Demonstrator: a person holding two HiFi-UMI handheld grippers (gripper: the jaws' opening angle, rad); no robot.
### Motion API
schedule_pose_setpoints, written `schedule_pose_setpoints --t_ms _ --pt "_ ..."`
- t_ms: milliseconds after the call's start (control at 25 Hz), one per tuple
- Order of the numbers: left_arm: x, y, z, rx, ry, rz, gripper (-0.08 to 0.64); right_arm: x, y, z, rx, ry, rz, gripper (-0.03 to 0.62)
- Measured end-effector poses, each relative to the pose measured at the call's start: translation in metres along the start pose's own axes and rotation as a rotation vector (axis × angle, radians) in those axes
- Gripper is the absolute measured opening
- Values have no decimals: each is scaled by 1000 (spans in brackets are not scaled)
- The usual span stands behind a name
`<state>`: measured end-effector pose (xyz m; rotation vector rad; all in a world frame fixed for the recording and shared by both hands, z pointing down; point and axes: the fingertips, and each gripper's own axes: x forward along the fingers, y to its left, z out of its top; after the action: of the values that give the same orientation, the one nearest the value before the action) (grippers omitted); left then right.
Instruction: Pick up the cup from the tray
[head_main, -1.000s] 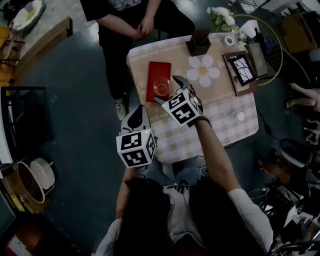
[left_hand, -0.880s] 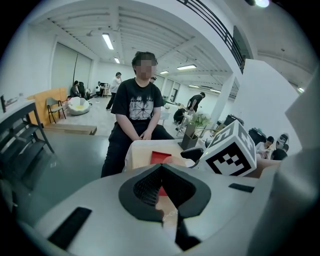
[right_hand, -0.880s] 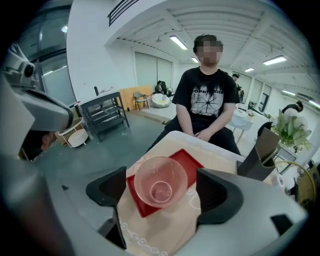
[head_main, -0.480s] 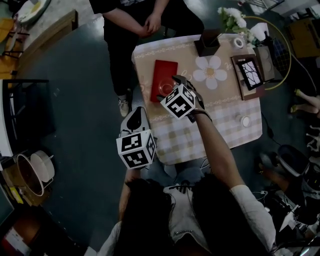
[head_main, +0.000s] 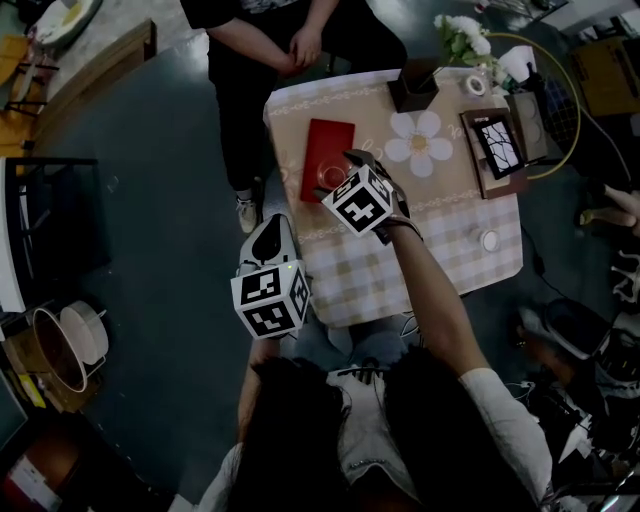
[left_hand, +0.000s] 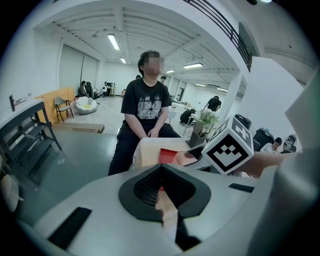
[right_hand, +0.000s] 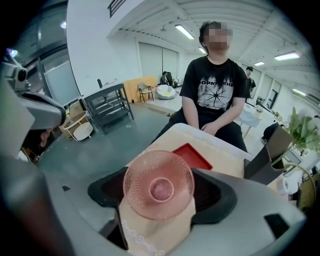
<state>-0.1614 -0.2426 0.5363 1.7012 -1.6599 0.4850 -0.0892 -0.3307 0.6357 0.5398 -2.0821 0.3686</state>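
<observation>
A pink dimpled glass cup (head_main: 322, 177) (right_hand: 159, 180) stands on the near end of a red tray (head_main: 326, 142) (right_hand: 192, 156) on the table. My right gripper (head_main: 334, 179) (right_hand: 160, 194) reaches in from the near side with one jaw on each side of the cup. Its jaws are closing, and the cup's rim fills almost all of the gap between the pads. My left gripper (head_main: 272, 232) (left_hand: 161, 172) hangs off the table's near left corner, shut and holding nothing. In the left gripper view the tray (left_hand: 168, 155) shows beyond its jaws.
The table (head_main: 440, 255) has a checked cloth, a flower-shaped mat (head_main: 421, 141), a dark box (head_main: 413, 92), a framed picture (head_main: 497, 145) and a small white lid (head_main: 489, 241). A person (head_main: 270, 40) sits at its far side, hands clasped. Shelving and bowls stand at the left.
My right gripper has moved a little forward, so its jaws now stand on both sides of the cup. The left gripper has stayed where it was.
</observation>
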Motion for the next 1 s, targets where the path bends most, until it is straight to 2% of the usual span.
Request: schedule_pose_setpoints --t_ms 240,440,600,840,1000 --pt "-2 -13 7 -2 -20 -42 6 -25 -8 -20 14 1 -38 399" --pt "-3 -34 9 46 -25 -97 6 -42 -21 -53 78 25 -65 398" --pt "-1 -47 5 32 -16 -129 6 -50 -32 -77 127 38 -87 398" --pt "0 -53 -3 40 -3 -127 6 -49 -37 -101 167 54 -91 399" --pt "0 -53 -6 30 3 -126 6 -49 -37 -103 169 43 -87 399"
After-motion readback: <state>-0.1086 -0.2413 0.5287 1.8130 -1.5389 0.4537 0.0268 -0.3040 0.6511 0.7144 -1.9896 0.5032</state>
